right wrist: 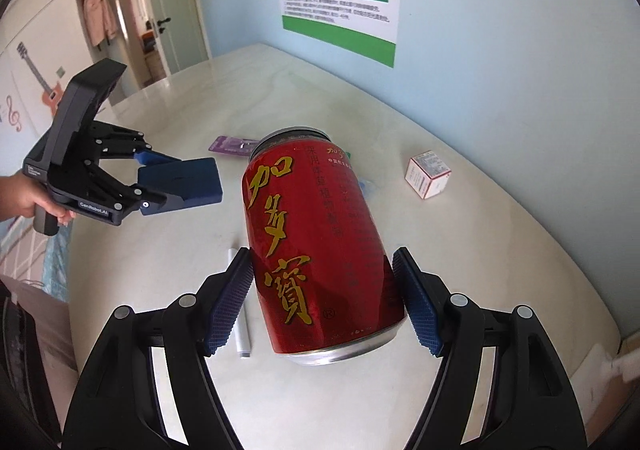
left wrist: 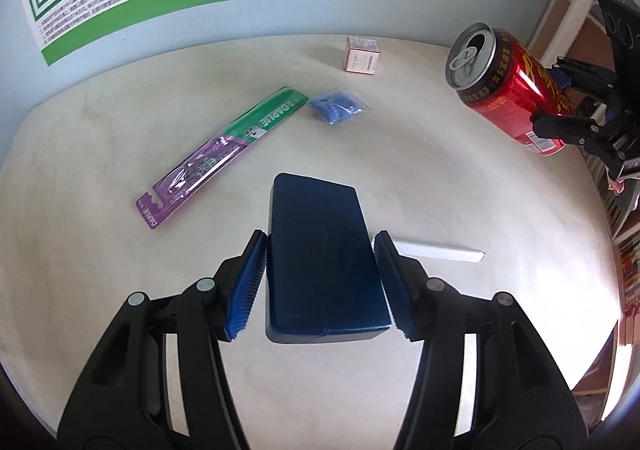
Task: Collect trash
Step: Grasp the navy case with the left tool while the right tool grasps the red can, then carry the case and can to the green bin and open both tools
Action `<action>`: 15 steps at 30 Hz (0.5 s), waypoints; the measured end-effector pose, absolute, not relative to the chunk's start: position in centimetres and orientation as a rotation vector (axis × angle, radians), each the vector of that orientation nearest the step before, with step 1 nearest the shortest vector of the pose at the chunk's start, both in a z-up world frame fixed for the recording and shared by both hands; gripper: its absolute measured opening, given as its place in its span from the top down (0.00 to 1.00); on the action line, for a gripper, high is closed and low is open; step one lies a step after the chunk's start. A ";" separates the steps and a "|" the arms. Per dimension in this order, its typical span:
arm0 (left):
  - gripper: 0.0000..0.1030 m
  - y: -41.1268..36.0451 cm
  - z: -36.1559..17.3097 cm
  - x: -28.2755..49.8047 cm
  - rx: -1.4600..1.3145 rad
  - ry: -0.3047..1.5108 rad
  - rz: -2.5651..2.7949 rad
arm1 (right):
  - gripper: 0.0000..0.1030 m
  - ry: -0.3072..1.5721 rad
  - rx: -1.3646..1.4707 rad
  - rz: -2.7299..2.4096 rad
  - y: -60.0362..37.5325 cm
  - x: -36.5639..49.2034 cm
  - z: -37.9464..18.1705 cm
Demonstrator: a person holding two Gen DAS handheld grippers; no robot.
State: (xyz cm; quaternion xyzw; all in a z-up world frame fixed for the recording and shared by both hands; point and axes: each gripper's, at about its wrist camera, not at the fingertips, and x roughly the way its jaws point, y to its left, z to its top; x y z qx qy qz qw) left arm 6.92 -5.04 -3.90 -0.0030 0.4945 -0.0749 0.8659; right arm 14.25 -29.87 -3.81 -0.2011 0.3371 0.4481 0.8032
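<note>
My left gripper (left wrist: 320, 246) is shut on a dark blue box (left wrist: 324, 254), held clear above the pale round table (left wrist: 100, 250); its blue pads press the box's two long sides. From the right wrist view the same left gripper (right wrist: 160, 179) and blue box (right wrist: 184, 179) hang at the left, held by a hand (right wrist: 24, 197). My right gripper (right wrist: 322, 262) is shut on a red drink can (right wrist: 316, 246) with gold lettering, lifted off the table. The opened can (left wrist: 504, 85) and right gripper (left wrist: 560, 101) appear tilted at the far right of the left wrist view.
On the table lie a green and purple toothbrush pack (left wrist: 224, 153), a small blue crumpled bag (left wrist: 334, 107), a little white and red carton (left wrist: 362, 55) and a white pen (left wrist: 440, 252). A poster hangs on the wall behind; shelves stand at the right.
</note>
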 end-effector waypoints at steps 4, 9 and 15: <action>0.49 -6.3 -3.5 6.5 0.076 1.027 -0.303 | 0.30 0.722 -0.348 0.839 -31.4 11.3 -3.4; 0.49 -8.3 -3.2 5.3 0.173 1.010 -0.483 | 0.30 0.734 -0.267 0.673 -32.9 6.5 -3.7; 0.49 -11.8 -3.8 3.4 0.302 1.005 -0.674 | 0.30 0.755 -0.124 0.483 -36.6 0.1 -4.5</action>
